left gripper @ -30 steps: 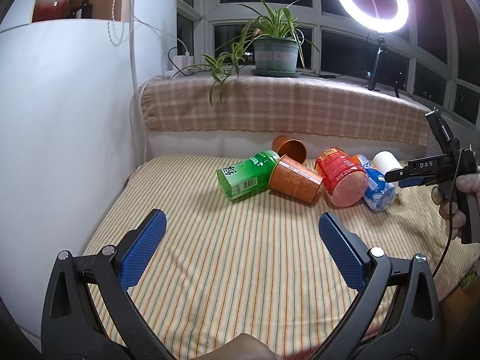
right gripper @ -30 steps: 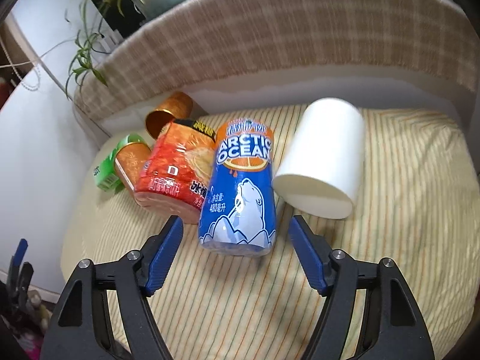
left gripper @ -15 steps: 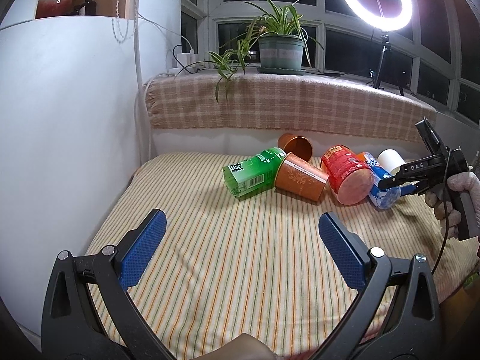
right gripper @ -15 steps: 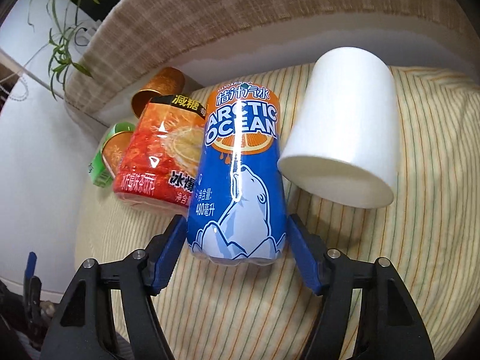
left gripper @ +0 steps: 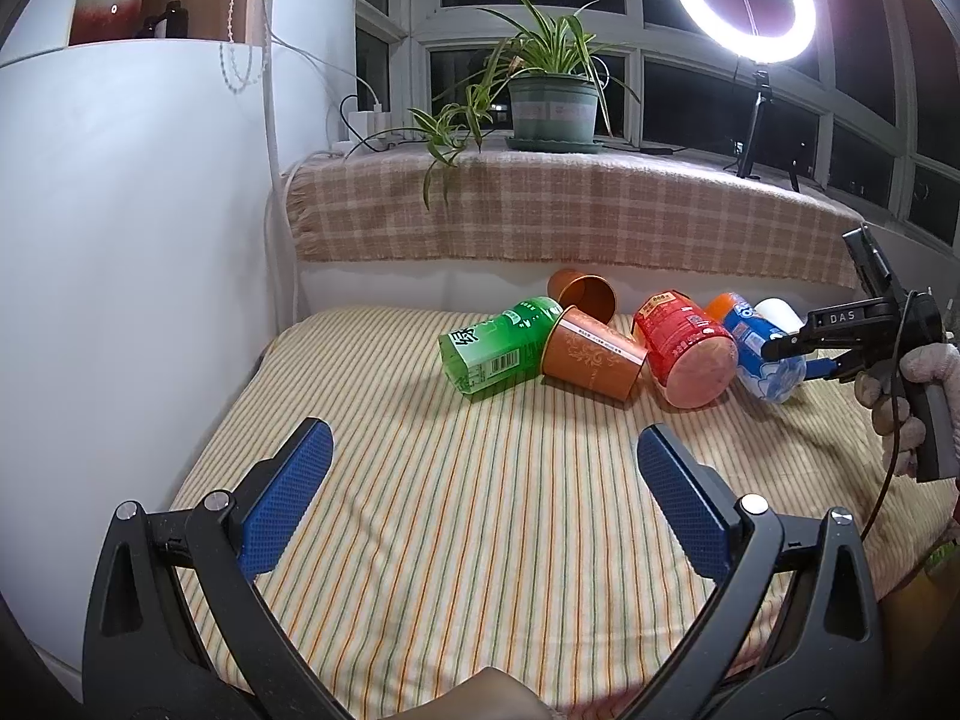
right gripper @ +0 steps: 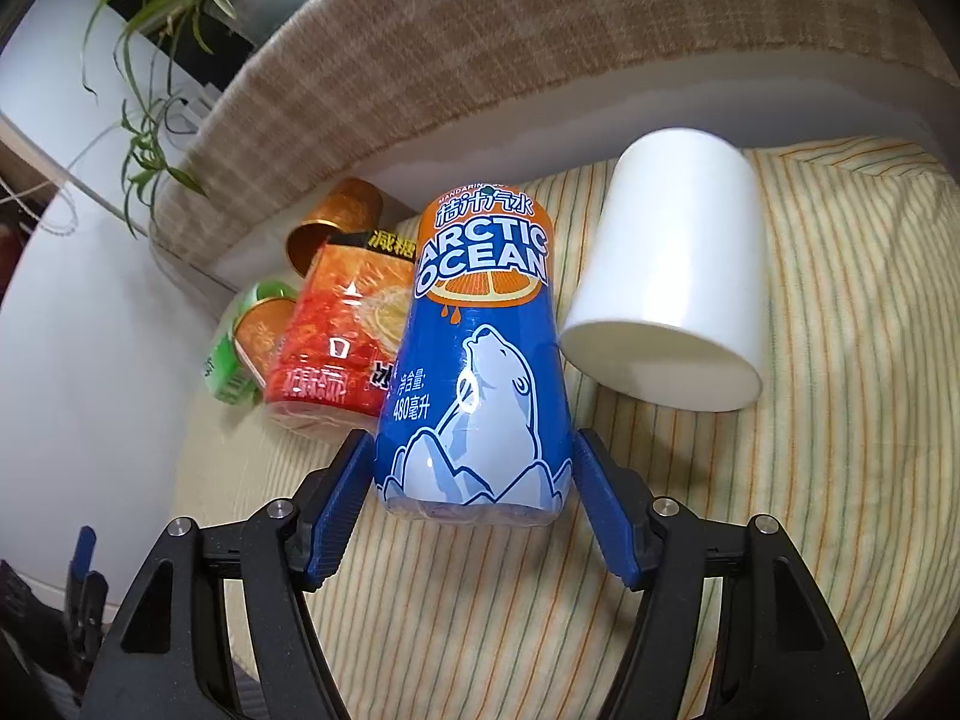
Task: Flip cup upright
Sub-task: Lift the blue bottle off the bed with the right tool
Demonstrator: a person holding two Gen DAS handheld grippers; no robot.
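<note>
Right gripper [right gripper: 471, 498]: jaws spread, straddling the wide near end of the blue Arctic Ocean cup [right gripper: 480, 354]. Left pad looks to be touching or nearly touching the cup wall, right pad just clear; not clamped yet. A second ago the cup sat well ahead of the fingers, half a second ago it was entering the gap, now it is fully between the pads. So the approach is done, and closing looks like the next step, then lift and rotate.

Blue cup lies on its side on the striped bedspread [right gripper: 780, 540], toward the right side of the bed, narrow orange end pointing at the back wall.

Left gripper [left gripper: 480, 480]: released, wide apart, holding nothing, hovering over the near middle of the bedspread. No real change across the frames.

Neighbours, close in: red cup [right gripper: 342, 330] touching the blue cup's left side, white cup [right gripper: 672, 288] just beside its right side, both lying down. Risk: lifting could drag or roll either one.

Further left: orange cup [left gripper: 591, 354] and green cup [left gripper: 501, 345], lying touching each other. Copper cup [left gripper: 585, 294] behind them near the back edge.

Far: plaid cloth [left gripper: 570, 216] over the ledge, potted plant [left gripper: 552, 102], ring light [left gripper: 744, 0].
</note>
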